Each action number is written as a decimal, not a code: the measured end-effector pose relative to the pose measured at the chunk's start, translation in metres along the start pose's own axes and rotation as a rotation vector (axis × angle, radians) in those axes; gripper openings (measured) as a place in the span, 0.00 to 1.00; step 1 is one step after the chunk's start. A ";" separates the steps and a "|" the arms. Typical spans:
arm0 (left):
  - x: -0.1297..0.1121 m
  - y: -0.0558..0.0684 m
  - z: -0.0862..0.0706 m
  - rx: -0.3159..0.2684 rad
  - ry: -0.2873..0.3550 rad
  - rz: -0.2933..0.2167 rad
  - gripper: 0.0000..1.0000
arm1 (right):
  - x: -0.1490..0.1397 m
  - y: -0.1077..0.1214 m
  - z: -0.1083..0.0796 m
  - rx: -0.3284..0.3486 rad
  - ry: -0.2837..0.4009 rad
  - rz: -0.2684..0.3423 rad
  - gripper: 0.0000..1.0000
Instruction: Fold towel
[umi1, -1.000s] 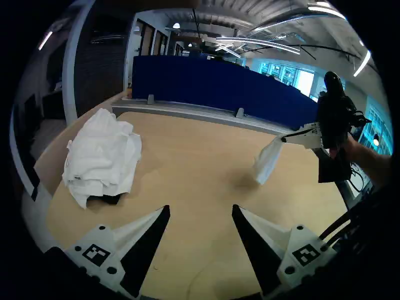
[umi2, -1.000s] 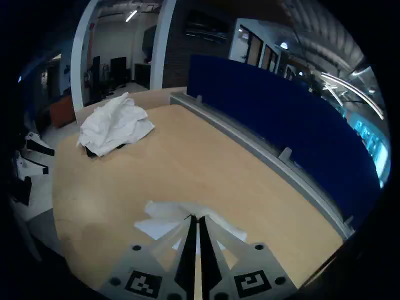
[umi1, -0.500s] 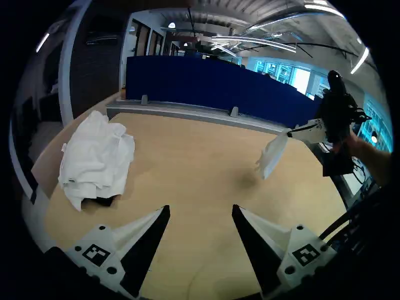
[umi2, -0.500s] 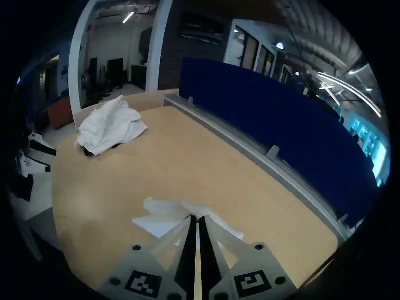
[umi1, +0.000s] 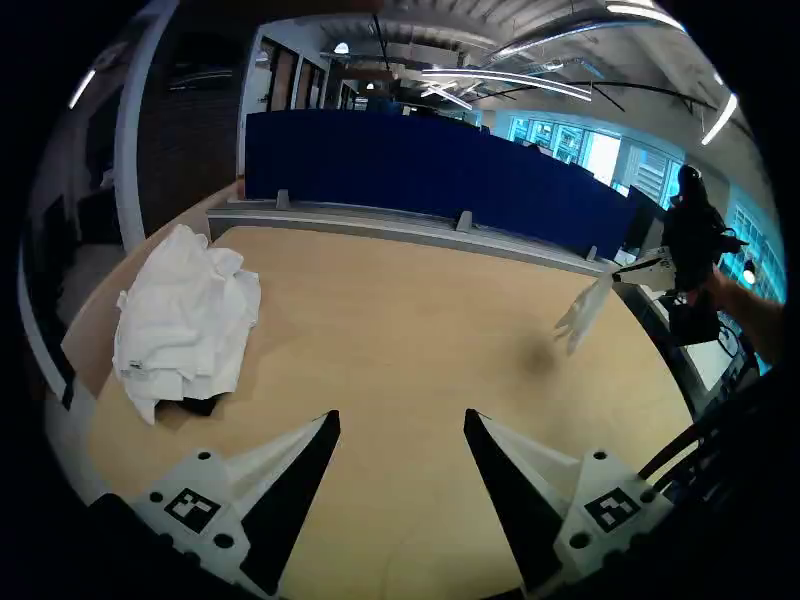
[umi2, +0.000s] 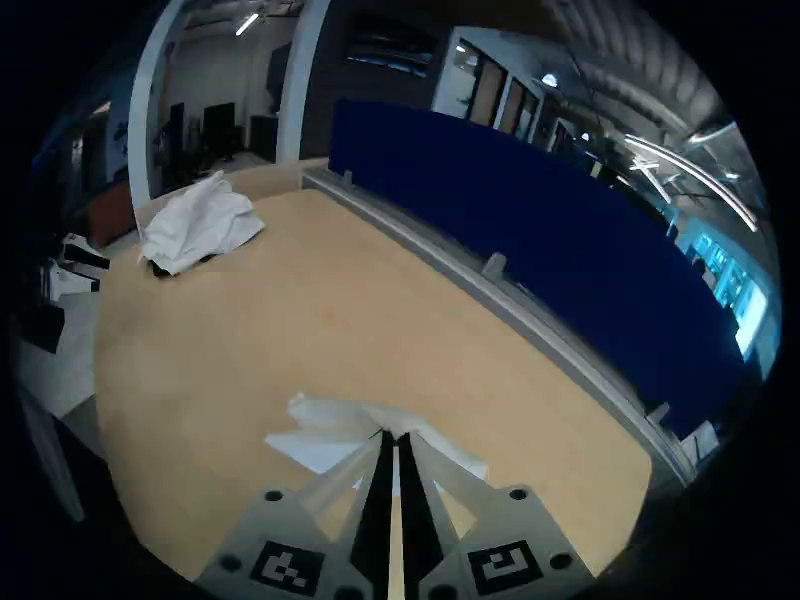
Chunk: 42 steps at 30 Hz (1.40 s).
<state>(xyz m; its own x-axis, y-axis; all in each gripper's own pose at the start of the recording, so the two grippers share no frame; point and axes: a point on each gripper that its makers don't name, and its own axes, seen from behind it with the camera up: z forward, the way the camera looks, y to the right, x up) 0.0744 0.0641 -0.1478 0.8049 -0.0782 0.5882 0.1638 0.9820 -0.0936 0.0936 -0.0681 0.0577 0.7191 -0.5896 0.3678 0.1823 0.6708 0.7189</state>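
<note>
While the left claw (umi1: 400, 420) stands apart, empty, over the tabletop (umi1: 400, 290): right claw (umi2: 393, 440) together, clamped on white towel (umi2: 325, 415). Towel hangs limp, long axis downward, well apart from the heaped pile (umi1: 180, 310). Right claw nearer. Since earlier: carried farther from pile.

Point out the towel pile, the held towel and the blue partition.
towel pile (umi1: 185, 310), left gripper view, middle of the heap.
held towel (umi2: 322, 425), right gripper view, its bunched left part.
blue partition (umi1: 420, 170), left gripper view, middle of its face.

Left gripper (umi1: 400, 412) jaws gape wide; right gripper (umi2: 393, 436) jaws pinched together.
</note>
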 end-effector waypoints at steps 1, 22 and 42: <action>0.001 0.002 0.001 0.001 -0.002 0.002 0.92 | -0.005 0.008 -0.003 -0.005 -0.004 0.002 0.03; 0.003 0.048 0.024 0.002 -0.042 0.048 0.92 | -0.116 0.133 -0.047 -0.079 -0.106 0.034 0.03; 0.003 0.062 0.025 -0.002 -0.047 0.061 0.92 | -0.160 0.131 -0.064 -0.069 -0.166 0.019 0.03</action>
<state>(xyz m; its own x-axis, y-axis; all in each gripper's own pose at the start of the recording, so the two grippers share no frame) 0.0731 0.1288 -0.1319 0.7858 -0.0100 0.6184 0.1166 0.9843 -0.1322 0.0446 0.1427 0.0551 0.6034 -0.6387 0.4775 0.2193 0.7085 0.6707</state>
